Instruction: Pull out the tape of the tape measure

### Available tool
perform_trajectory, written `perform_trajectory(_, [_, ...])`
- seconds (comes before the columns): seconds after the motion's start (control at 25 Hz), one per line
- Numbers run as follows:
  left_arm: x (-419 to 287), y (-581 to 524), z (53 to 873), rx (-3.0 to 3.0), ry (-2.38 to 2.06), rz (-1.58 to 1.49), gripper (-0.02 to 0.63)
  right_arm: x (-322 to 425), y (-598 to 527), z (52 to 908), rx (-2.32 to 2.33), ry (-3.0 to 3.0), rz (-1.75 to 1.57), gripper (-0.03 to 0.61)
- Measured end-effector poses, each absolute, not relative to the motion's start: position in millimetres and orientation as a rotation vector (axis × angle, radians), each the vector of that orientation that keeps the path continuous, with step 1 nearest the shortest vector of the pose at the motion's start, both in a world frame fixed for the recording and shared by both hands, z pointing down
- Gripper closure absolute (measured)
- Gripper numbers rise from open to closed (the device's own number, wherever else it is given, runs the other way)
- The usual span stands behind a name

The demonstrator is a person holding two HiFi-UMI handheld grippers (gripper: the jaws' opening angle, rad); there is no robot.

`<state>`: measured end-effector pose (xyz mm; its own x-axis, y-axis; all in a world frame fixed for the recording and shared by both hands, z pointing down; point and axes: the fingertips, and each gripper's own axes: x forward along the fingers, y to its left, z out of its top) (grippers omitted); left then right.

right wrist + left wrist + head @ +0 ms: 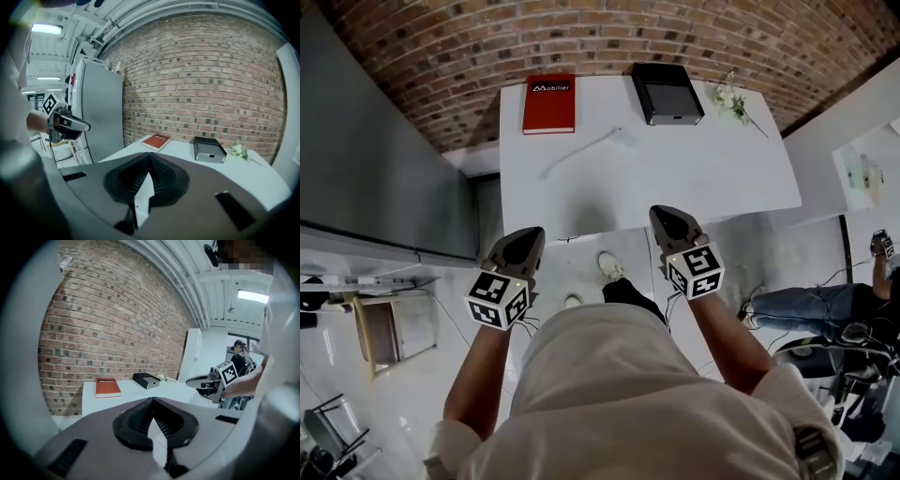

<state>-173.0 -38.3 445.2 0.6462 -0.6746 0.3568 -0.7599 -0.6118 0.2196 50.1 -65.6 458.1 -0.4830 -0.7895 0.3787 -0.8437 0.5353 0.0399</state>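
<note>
On the white table (pixel 703 178) lies a thin pale strip (pixel 578 152); whether it is the tape I cannot tell, and I see no tape measure case. My left gripper (pixel 531 236) hangs just short of the table's near edge, jaws shut, nothing between them. My right gripper (pixel 664 215) hovers over that same edge, also shut and empty. The left gripper view shows its closed jaws (pixel 152 401) aimed at the table, with the right gripper (pixel 192 380) off to the right. In the right gripper view the shut jaws (pixel 149 157) face the table, and the left gripper (pixel 84 125) shows at the left.
A red book (pixel 549 103), a black box (pixel 667 92) and a small sprig of flowers (pixel 733 101) stand along the table's far side by the brick wall. A tall grey cabinet (pixel 375 169) is left of the table. A seated person's legs (pixel 806 305) show at the right.
</note>
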Motion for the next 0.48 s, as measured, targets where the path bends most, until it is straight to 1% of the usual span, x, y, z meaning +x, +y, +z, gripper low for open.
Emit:
perform_trajectory(0.24, [-160.7,0.4,420.5,2.574,-1.024,0.307,0.617,36.7,-21.4,429.1,1.330,-2.467,0.169,0.574])
perform_trajectory(0.48, [-160.0,25.7,415.0,2.586,-0.979,0.321,0.617,20.2,9.1,419.1,1.221,-2.511,0.174,0.574])
